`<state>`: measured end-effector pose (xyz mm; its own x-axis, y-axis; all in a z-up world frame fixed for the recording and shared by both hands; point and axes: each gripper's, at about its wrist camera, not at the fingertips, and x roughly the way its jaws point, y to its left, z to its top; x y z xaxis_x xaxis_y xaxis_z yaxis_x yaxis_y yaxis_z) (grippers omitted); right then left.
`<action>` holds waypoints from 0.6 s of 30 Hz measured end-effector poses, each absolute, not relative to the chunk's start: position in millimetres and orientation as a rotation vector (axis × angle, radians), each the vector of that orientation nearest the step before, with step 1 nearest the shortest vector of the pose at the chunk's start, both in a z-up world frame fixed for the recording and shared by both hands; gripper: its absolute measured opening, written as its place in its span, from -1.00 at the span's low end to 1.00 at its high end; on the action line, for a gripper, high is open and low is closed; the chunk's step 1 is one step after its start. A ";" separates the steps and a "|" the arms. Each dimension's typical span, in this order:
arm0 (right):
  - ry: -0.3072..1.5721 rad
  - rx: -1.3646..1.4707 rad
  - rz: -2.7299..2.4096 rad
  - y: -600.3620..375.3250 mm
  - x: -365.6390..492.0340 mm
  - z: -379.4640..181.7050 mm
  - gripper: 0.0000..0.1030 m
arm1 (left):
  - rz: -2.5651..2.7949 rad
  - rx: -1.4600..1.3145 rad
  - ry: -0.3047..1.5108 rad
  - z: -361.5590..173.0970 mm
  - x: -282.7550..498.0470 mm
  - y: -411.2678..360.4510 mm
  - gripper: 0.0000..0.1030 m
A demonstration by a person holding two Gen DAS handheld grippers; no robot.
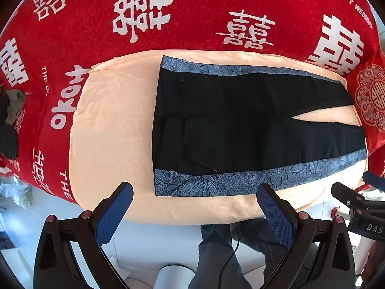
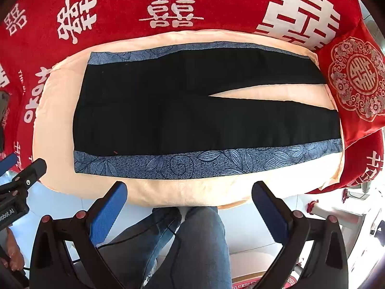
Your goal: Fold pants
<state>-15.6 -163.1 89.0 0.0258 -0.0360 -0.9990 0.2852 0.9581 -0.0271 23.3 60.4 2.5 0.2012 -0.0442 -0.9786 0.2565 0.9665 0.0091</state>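
Black pants (image 1: 240,125) with blue leaf-patterned side stripes lie flat and spread on a cream cushion (image 1: 110,125), waist to the left, legs running right with a narrow gap between them. They also show in the right wrist view (image 2: 182,110). My left gripper (image 1: 195,192) is open and empty, hovering just before the near stripe. My right gripper (image 2: 190,190) is open and empty above the cushion's (image 2: 182,190) near edge. The right gripper shows at the right edge of the left wrist view (image 1: 349,192), the left gripper at the left edge of the right wrist view (image 2: 21,171).
A red blanket (image 1: 192,12) with white characters covers the surface behind the cushion. A red embroidered pillow (image 2: 356,82) lies at the leg ends. Dark clothing (image 1: 9,125) is piled at far left. The person's jeans-clad legs (image 2: 192,245) and white floor are below.
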 end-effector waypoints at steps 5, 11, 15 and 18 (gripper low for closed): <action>1.575 0.237 -0.242 -176.4 -19.9 69.9 1.00 | -0.180 0.179 1.389 -14.7 26.5 53.7 1.00; 1.607 0.316 -0.220 -197.2 -25.4 37.4 1.00 | -0.174 0.152 1.420 -53.5 28.3 45.1 1.00; 1.592 0.504 -0.115 -209.4 -30.5 12.3 1.00 | -0.158 0.040 1.428 -87.3 25.8 58.9 1.00; 1.586 0.705 0.007 -214.2 -40.0 -20.2 1.00 | -0.141 -0.089 1.475 -114.6 23.2 75.4 1.00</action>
